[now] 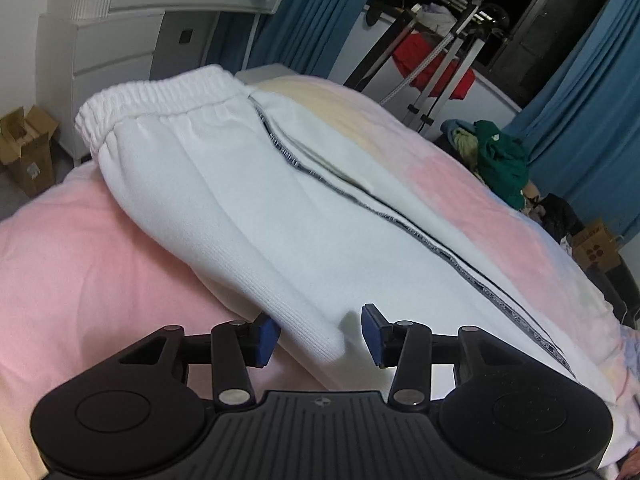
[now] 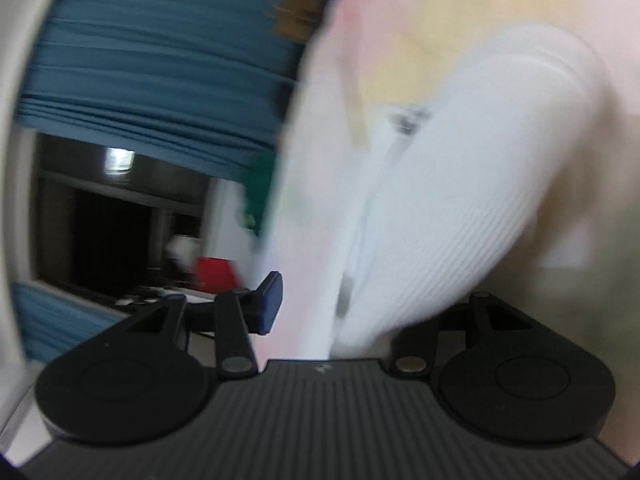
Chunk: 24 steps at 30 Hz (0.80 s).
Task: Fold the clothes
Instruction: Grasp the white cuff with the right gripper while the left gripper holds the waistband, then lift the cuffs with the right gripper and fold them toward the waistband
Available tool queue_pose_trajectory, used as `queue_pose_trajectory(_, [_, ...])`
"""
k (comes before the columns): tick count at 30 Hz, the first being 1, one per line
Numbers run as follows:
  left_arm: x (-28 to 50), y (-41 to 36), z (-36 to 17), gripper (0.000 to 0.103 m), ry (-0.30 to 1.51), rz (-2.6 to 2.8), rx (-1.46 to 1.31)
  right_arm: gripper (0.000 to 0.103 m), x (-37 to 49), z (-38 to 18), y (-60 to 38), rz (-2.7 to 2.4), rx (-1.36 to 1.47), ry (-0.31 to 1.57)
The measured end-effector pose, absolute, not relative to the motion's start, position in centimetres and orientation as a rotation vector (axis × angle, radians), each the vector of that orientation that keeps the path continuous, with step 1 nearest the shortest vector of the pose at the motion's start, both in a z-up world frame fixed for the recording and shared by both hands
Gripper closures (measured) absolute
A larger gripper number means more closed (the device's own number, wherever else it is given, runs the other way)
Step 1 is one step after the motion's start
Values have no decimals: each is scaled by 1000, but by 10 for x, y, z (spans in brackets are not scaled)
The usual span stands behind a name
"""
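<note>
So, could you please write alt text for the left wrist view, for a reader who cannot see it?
White sweatpants with a dark side stripe lie flat on a pink bedspread, elastic waistband farthest from the camera. The open left gripper straddles the ribbed cuff end. A white dresser and blue curtains stand behind.

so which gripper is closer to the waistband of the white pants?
Probably left. The left gripper straddles the near fold of the white pants, jaws open, with the waistband across the bed. The right gripper's blurred view shows only ribbed white cloth, no waistband.
</note>
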<state>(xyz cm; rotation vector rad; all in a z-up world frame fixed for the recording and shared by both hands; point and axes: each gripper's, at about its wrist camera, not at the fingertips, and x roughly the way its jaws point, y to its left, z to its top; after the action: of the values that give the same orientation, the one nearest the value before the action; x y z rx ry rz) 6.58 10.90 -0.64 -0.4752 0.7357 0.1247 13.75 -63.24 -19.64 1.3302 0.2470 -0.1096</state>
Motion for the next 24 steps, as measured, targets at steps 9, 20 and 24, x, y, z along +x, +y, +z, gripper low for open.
queue_pose_trajectory(9, [50, 82, 14, 42, 638, 96, -358, 61, 136, -232, -637, -240, 1443, 371])
queue_pose_trajectory(20, [19, 36, 27, 31, 562, -15, -232, 87, 131, -207, -629, -301, 1329, 369])
queue_pose_trajectory(24, [35, 27, 21, 31, 537, -6, -155, 87, 130, -205, -629, -318, 1323, 341])
